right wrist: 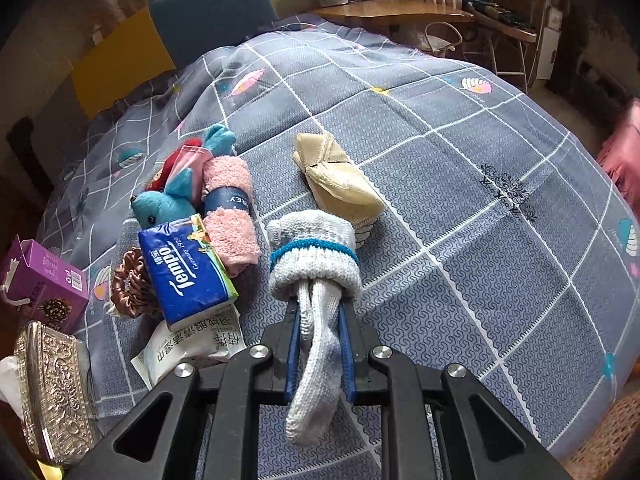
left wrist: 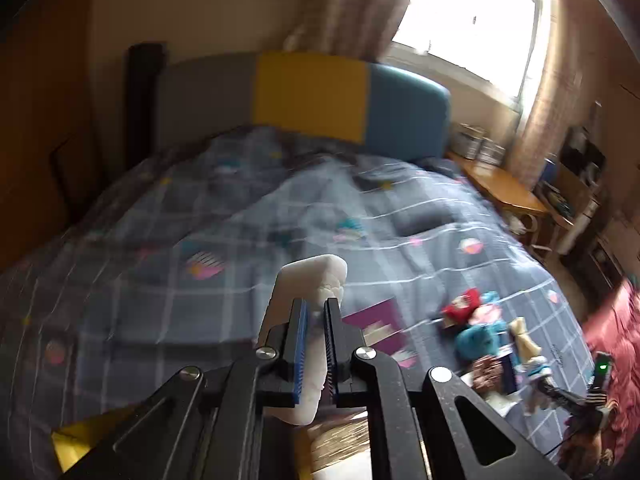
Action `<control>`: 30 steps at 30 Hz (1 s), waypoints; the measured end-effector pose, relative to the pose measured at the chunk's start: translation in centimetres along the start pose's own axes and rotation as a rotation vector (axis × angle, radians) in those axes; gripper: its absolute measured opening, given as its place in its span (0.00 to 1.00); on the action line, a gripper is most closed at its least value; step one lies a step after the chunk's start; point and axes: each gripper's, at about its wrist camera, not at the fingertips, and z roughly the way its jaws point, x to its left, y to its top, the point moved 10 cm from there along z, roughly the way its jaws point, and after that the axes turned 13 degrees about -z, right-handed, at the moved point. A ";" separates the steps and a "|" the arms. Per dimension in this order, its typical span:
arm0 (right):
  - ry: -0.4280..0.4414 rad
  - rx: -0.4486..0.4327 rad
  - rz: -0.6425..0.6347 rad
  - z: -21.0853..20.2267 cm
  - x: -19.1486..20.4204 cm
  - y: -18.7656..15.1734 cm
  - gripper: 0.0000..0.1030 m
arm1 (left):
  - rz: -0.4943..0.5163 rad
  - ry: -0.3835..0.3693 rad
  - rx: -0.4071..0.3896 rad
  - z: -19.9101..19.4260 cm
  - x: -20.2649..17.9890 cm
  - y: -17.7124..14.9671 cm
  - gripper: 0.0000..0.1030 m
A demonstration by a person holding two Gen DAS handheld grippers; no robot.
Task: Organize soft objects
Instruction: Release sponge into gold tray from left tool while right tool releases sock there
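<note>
In my right gripper (right wrist: 320, 332) I have the grey knitted sock (right wrist: 316, 280), jaws closed tight on its narrow middle; its rolled cuff with the teal stripe bulges beyond the tips at twelve o'clock and the toe end hangs limp toward six, just above the bed (right wrist: 480, 184). My left gripper (left wrist: 316, 344) is pinched shut on a white soft item (left wrist: 308, 280), rounded and foam-like in this blurred view, held clear of the quilt. The sock is loose rib knit, so I judge it could slide through the pads if I swing fast, and the dangling toe might drag across the cover or snag the pile at nine o'clock. That pile is a mix: a fuzzy pink towel roll (right wrist: 232, 212) in a paper band, a plush teal toy (right wrist: 168, 200), a slick blue tissue pack (right wrist: 186, 270), a satin brown scrunchie (right wrist: 132, 284). At twelve o'clock beyond the cuff lies a folded beige cloth (right wrist: 336, 176), flat and creased. A hard purple box (right wrist: 44, 280) and an embossed metal tin (right wrist: 52, 392) sit at eight o'clock; bumping them could scatter the soft things.
</note>
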 end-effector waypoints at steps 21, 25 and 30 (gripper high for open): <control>0.084 -0.098 -0.148 -4.4 10.3 6.9 0.16 | -0.220 0.206 0.111 -0.9 18.4 -19.5 0.30; 0.157 -0.106 -0.221 -5.3 16.8 9.8 0.16 | -0.230 0.222 0.101 -2.2 18.7 -20.2 0.38; 0.271 -0.112 -0.316 -6.4 26.6 12.2 0.16 | -0.254 0.228 0.060 -4.5 19.4 -20.6 0.38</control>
